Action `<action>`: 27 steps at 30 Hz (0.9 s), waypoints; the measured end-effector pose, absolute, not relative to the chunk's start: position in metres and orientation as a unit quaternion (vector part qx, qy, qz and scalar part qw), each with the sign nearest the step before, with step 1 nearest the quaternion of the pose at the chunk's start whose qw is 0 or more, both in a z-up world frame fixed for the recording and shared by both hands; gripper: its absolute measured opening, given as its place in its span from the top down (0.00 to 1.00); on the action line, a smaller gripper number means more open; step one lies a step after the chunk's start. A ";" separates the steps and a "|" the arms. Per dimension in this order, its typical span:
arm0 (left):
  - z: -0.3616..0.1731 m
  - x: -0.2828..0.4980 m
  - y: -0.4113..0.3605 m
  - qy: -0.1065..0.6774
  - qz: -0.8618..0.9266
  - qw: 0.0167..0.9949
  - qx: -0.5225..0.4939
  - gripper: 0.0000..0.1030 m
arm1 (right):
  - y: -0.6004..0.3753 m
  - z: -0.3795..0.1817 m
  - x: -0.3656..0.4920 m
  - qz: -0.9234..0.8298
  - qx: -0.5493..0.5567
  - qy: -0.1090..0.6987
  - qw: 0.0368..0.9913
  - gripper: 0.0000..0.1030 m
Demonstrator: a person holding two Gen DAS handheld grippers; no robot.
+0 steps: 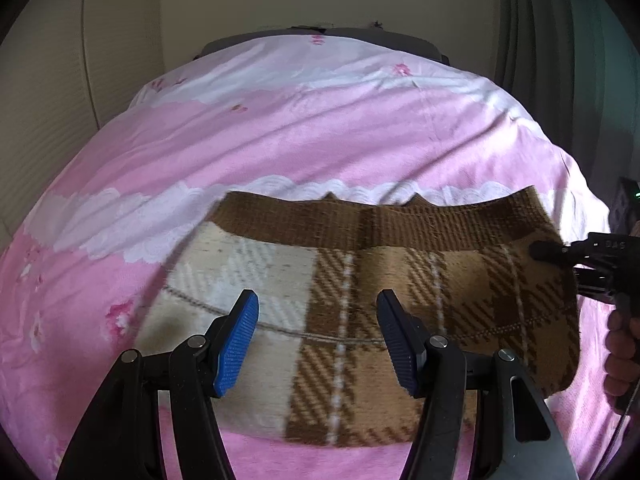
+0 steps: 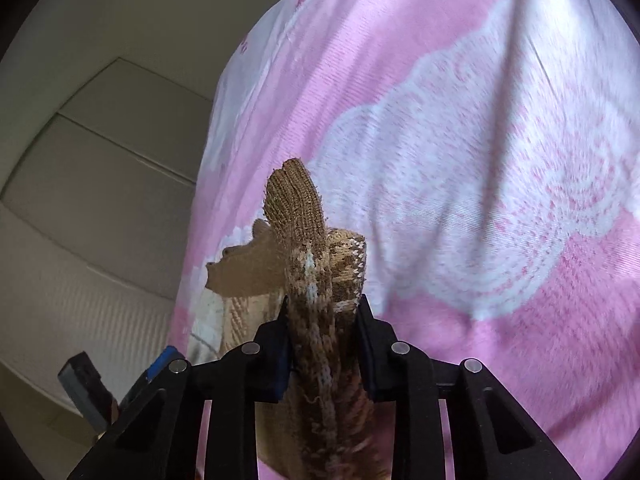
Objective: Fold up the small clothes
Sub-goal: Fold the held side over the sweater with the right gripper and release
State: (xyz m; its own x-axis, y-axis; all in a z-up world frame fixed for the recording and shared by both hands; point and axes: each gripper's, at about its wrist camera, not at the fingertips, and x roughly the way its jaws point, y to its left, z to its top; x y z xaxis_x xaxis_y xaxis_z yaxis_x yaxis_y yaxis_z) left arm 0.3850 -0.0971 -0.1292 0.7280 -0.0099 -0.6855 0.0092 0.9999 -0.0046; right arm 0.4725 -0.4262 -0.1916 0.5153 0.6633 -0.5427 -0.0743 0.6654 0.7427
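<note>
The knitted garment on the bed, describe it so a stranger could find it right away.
A pink bedspread with white lace print covers the bed. On its near part lies the knitted garment, the only brown thing there: cream and brown plaid with a ribbed brown band.

A home bedroom; pink floral bedspread (image 1: 280,136); curtain (image 1: 560,40) alongside
</note>
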 end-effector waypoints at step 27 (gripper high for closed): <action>-0.081 0.335 0.163 0.333 0.064 0.937 -0.085 0.37 | -0.134 -0.049 0.450 -0.077 0.117 0.422 0.896 0.74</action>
